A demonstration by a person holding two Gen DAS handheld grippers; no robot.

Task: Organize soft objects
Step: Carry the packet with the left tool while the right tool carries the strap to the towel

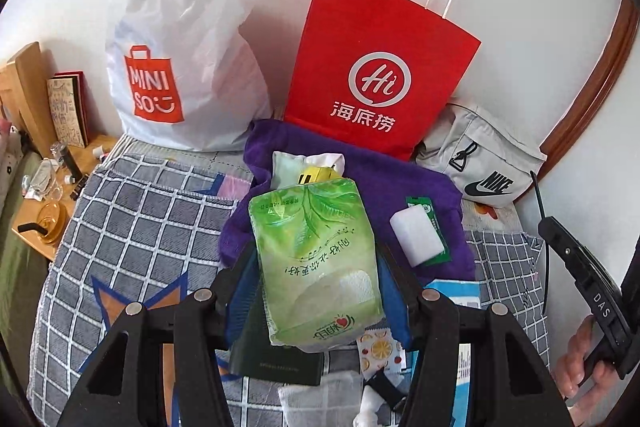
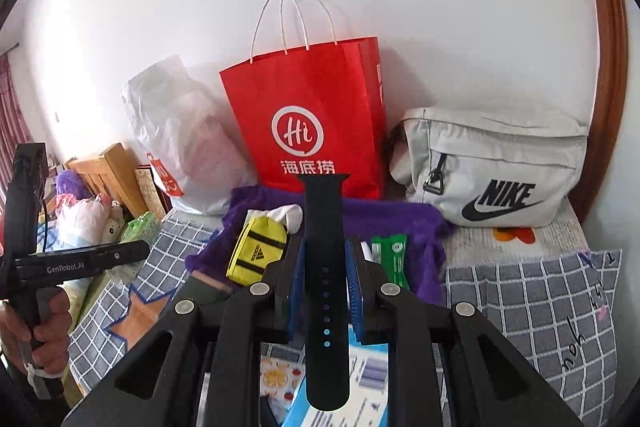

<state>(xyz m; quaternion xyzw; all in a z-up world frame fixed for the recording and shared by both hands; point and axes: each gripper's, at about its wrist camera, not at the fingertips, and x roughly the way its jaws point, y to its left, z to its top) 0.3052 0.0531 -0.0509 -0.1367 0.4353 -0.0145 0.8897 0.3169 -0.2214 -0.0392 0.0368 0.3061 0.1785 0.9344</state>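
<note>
A checked bed (image 1: 132,227) runs to a white wall, where a red paper bag (image 1: 376,67) stands upright at the far edge, likely as a receptacle. The left gripper (image 1: 316,267) clamps a green tissue pack (image 1: 316,267) above the purple towel (image 1: 400,179); the right gripper (image 2: 325,267) pinches a black watch strap (image 2: 324,267), both lifted clear for carrying.

The paper bag (image 2: 312,123) stands against the wall between the plastic bag (image 2: 180,143) and waist pack (image 2: 492,167), behind the cloth (image 2: 400,223).
</note>
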